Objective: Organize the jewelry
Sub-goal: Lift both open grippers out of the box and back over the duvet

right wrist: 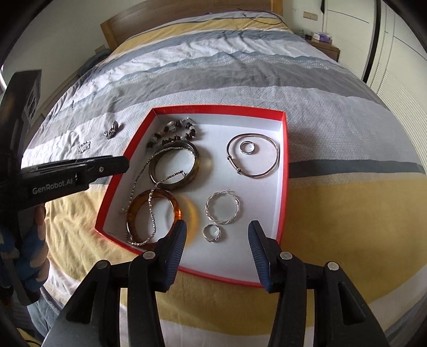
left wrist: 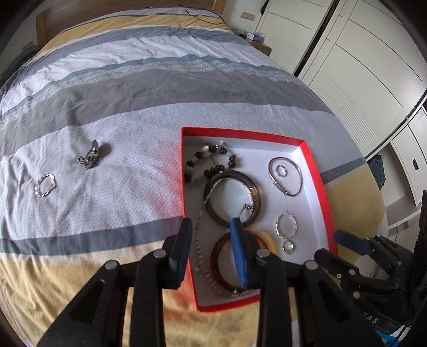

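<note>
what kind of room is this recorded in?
Almost certainly a home bedroom. The red box of jewelry sits on a bed with a striped duvet and wooden headboard; white wardrobe doors and a bedside table stand alongside.

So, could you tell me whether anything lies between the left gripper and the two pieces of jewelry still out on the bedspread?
Nothing visible does. The twisted silver hoop and the crumpled metal bracelet lie on bare bedspread, left of the red box. The left gripper, jaws open and empty, hangs over the box's left wall.
</note>
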A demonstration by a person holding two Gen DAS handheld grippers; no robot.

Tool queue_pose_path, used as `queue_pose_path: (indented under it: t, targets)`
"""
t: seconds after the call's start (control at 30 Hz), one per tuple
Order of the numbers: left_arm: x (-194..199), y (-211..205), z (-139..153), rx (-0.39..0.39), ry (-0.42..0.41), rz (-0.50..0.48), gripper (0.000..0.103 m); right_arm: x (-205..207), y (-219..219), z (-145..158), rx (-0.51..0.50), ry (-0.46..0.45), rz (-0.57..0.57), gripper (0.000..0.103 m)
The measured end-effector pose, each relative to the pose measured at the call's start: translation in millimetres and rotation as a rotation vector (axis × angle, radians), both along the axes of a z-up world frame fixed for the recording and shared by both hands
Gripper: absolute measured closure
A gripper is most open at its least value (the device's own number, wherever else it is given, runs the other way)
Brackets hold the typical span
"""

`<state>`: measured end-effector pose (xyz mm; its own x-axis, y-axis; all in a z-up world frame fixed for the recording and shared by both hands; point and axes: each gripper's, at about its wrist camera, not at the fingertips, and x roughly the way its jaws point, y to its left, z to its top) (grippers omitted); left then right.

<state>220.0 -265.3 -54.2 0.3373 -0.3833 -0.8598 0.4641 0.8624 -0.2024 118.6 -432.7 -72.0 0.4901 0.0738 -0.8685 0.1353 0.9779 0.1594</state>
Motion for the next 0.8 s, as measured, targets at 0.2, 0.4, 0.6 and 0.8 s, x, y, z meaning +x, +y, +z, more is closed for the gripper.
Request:
queue_pose_path:
  t: [0.2,0.4,0.6,0.8]
  targets:
    - [-29.5,20.5,25.4,-0.015,-0.061,0.039,0.075,-27.4,8.1,25.3,0.037,-0.055,-0.092,0.049]
    - [-62.8,42.5,56.3,-0.060,-0.134,0.091,0.075,-61.1,29.3,53.7,0.015,-0.096,-0.109,0.046]
    - [-102.6,56.2,84.6,-0.077,-0.212,0.092,0.074,-90.8,52.2,86.3,-0.011,-0.167,-0.103,0.043]
    - [-131.0,79.0,104.3,-0.095,-0.263,0.118,0.074,-121.2,69.0,116.6,-0.032,-0.230,-0.116,0.040]
